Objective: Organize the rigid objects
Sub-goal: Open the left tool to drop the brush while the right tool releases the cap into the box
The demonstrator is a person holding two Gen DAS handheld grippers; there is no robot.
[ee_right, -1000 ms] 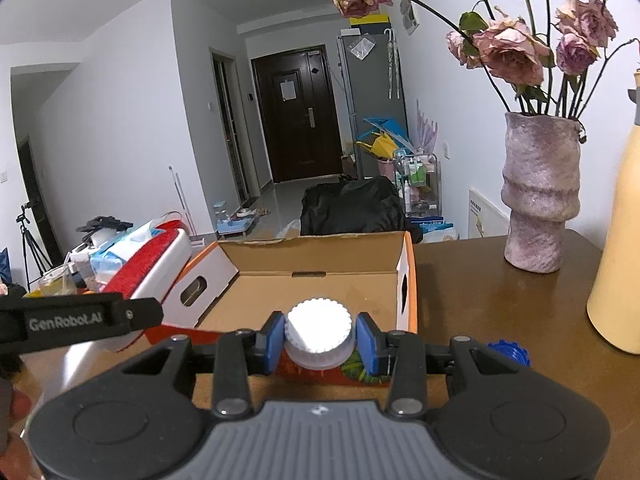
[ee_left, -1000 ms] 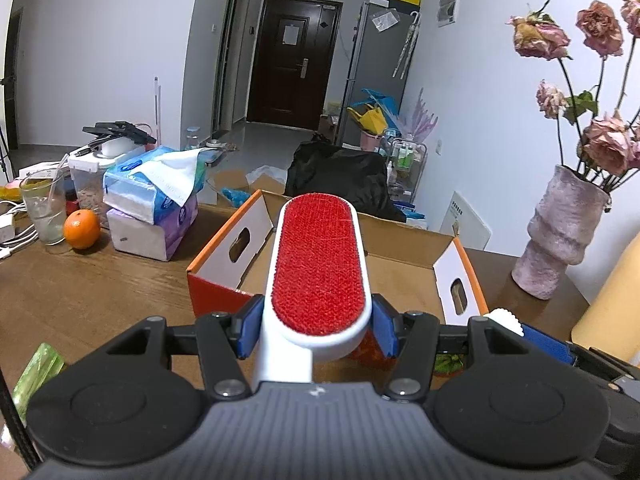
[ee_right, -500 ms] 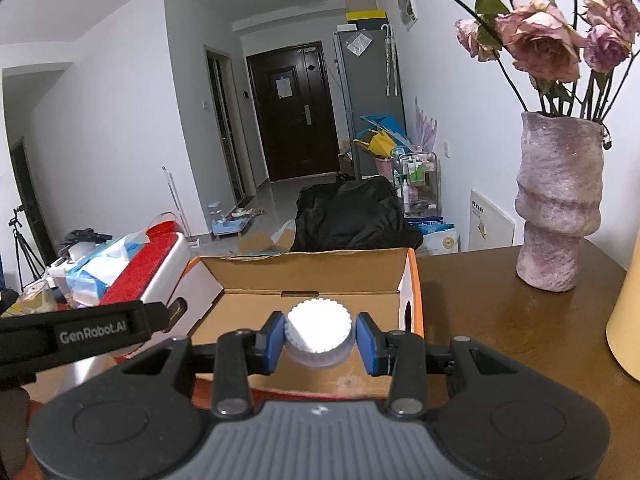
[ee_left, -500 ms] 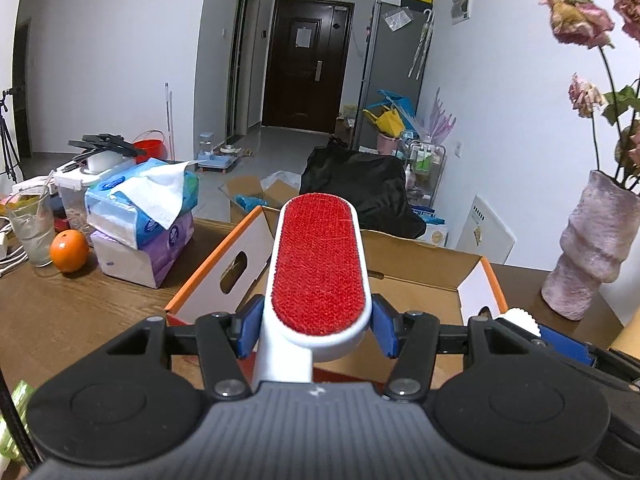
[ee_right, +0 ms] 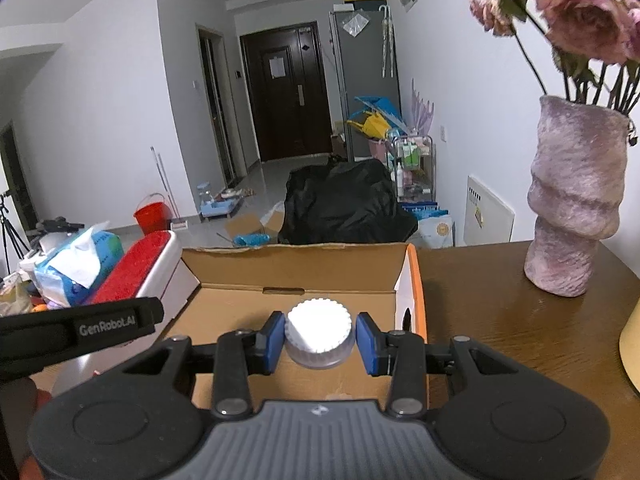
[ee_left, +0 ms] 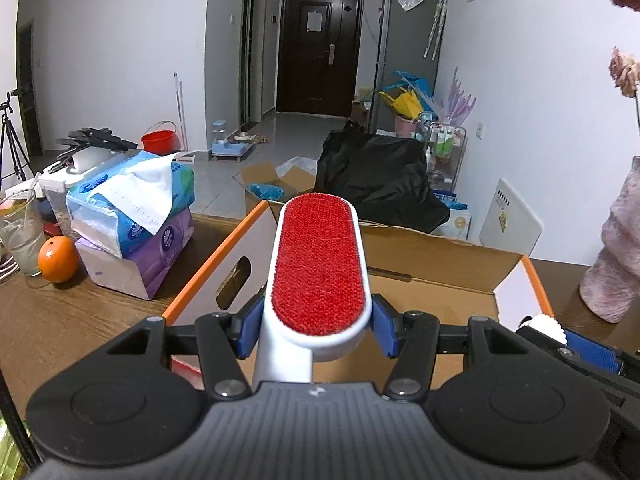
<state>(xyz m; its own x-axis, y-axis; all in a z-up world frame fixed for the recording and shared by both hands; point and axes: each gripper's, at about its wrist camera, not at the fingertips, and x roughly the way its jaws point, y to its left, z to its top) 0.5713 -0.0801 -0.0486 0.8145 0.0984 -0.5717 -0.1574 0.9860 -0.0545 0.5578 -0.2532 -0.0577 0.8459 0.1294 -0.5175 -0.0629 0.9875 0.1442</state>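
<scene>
My left tongs (ee_left: 316, 330) clamp a lint brush (ee_left: 319, 266), its red pad up, above the open cardboard box (ee_right: 296, 270) on the worktop (ee_right: 492, 320). My right tongs (ee_right: 318, 342) grip a white-capped bottle (ee_right: 319, 332) over the box's inside.

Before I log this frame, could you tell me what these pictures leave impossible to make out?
- lint brush handle: left wrist view, hidden under the left gripper.
- bottle below its white cap: right wrist view, body out of sight between the right gripper pads.
- cardboard box near floor: both views, covered by gripper bodies.
</scene>
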